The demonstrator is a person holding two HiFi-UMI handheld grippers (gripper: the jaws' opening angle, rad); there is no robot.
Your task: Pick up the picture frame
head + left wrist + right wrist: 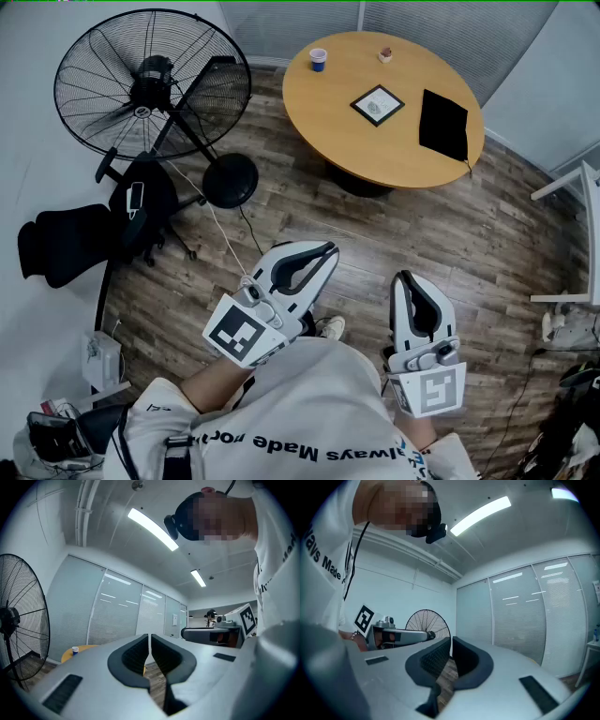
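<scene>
Across the floor (281, 216) at 1 o'clock, the frame (377, 105) lay flat on the table (328, 117), well beyond my left gripper (323, 251) and right gripper (405, 279), both clenched empty; it looked light, stiff, maybe glazed, so I judged one edge the best hold.

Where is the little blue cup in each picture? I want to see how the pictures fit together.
Head view: the blue cup stands near the top, on the far left edge of the round table.
Left gripper view: the cup is tiny, low at the left, on the table's edge.
Right gripper view: not in it.
Shared landmark: the black fan, top left in the head view, at the left edge in the left gripper view, left of middle in the right gripper view.
</scene>
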